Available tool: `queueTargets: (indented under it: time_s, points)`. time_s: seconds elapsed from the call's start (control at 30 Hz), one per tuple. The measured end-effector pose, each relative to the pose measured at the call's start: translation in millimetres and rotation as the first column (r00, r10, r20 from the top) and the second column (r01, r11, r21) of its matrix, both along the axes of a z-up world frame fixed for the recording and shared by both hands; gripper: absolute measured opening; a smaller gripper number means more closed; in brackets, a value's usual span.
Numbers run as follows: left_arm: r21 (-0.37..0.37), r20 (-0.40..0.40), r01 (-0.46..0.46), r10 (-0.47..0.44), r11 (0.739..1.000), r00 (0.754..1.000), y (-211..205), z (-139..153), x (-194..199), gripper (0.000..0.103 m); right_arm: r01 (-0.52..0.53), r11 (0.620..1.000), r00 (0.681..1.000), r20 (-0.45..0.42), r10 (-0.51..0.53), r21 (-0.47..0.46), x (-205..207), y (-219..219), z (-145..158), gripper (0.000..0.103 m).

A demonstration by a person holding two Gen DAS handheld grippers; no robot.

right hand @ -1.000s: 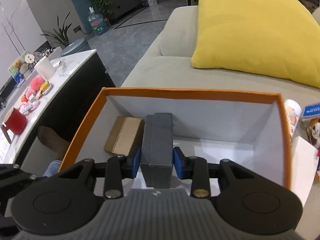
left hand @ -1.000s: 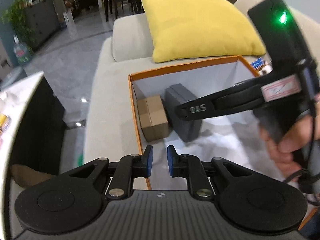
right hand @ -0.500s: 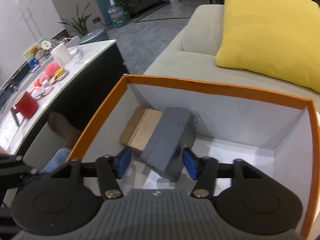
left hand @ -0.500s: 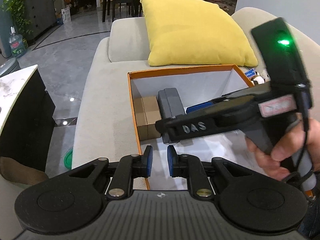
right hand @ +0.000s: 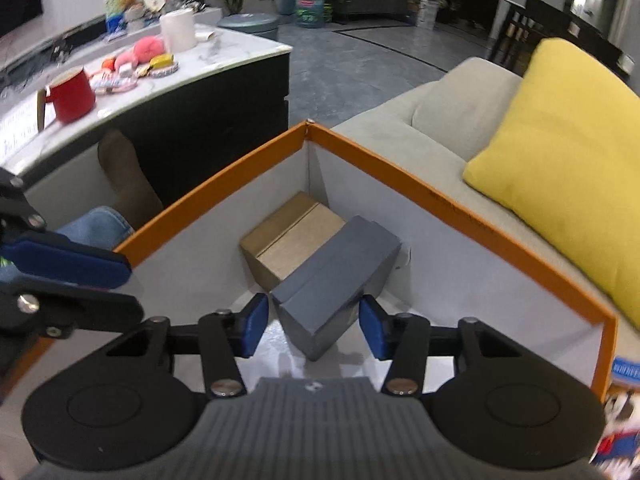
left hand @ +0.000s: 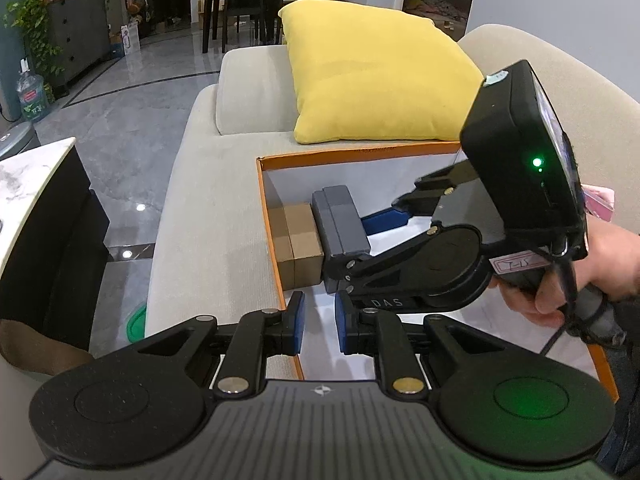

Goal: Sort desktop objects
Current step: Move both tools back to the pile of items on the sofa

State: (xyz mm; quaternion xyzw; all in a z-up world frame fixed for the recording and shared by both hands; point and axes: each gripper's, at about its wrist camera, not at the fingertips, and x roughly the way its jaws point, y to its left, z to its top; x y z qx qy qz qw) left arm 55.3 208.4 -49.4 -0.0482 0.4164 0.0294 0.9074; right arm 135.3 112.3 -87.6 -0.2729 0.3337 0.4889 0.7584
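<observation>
In the far corner of the orange bin [right hand: 472, 216], the grey box [right hand: 340, 276] leans on the brown carton [right hand: 288, 240]. Right gripper [right hand: 312, 324] closing around it, pads not touching; left gripper [left hand: 319, 322] narrowly apart, empty. Probably light, stiff, smooth-sided: grip its long flat sides

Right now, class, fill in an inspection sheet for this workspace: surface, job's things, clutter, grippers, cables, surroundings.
Surface: beige sofa seat bearing an orange-rimmed box.
Job's things: grey box beside brown carton, both in the box's corner.
Clutter: red mug and toys on the marble counter.
Grippers: right gripper closing, pads clear of the grey box; left gripper holds nothing.
Cables: black cable at the hand.
Surroundings: yellow cushion, water bottle.
</observation>
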Motion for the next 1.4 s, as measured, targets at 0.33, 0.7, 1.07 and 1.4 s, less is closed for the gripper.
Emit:
queueTargets:
  time_s: [0.33, 0.7, 1.07, 1.4]
  points:
    - [0.01, -0.02, -0.022, 0.022, 1.0, 1.0, -2.6, 4.6, 5.3, 0.025, 0.006, 1.0, 0.999, 0.037, -0.005, -0.022, -3.6, -1.1, 6.1, 0.062]
    - [0.034, 0.056, 0.043, -0.045, 0.998, 0.997, -65.8, 50.5, 6.2, 0.025, 0.185, 0.964, 0.982, 0.005, -0.189, 0.193, -18.6, -125.8, 76.9, 0.063]
    - [0.011, 0.076, 0.3, -0.3, 0.954, 0.951, -198.7, 53.2, 50.4, 0.025, 0.494, 0.864, 0.868, 0.013, -0.497, 0.095, 11.6, -290.1, 89.5, 0.057]
    - [-0.099, 0.033, 0.301, -0.299, 0.949, 0.954, -269.7, 26.8, 104.3, 0.061, 0.586, 0.81, 0.81, -0.015, -0.586, -0.017, 68.2, -362.6, 88.9, 0.057]
